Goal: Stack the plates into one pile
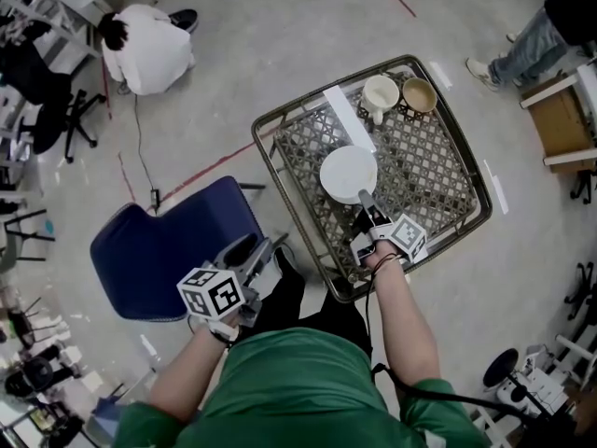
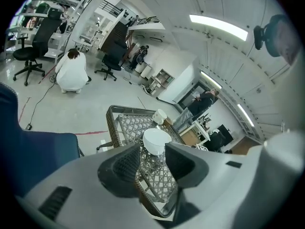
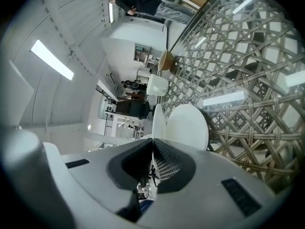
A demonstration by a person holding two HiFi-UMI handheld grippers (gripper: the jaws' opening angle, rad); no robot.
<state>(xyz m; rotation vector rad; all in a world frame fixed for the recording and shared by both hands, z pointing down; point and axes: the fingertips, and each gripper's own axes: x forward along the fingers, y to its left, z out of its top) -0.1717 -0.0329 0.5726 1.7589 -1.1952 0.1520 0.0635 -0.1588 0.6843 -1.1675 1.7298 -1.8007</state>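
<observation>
A white plate [image 1: 348,174] hangs just over the square wicker table [image 1: 438,171]. My right gripper [image 1: 364,197] is shut on its near rim. In the right gripper view the plate [image 3: 188,125] juts out from between the closed jaws of the right gripper [image 3: 153,140], above the woven top [image 3: 248,80]. My left gripper [image 1: 266,252] is off the table's left corner, over the blue chair [image 1: 168,245]. It stands open with nothing in it. In the left gripper view the left gripper [image 2: 152,159] points at the table [image 2: 125,125], and the plate [image 2: 156,140] shows beyond the jaws.
A white mug [image 1: 380,94] and a tan bowl [image 1: 419,95] stand at the table's far edge, and a white strip [image 1: 347,118] lies on the weave. A person in white [image 1: 145,47] crouches on the floor at far left. Another person's legs [image 1: 536,40] are at top right.
</observation>
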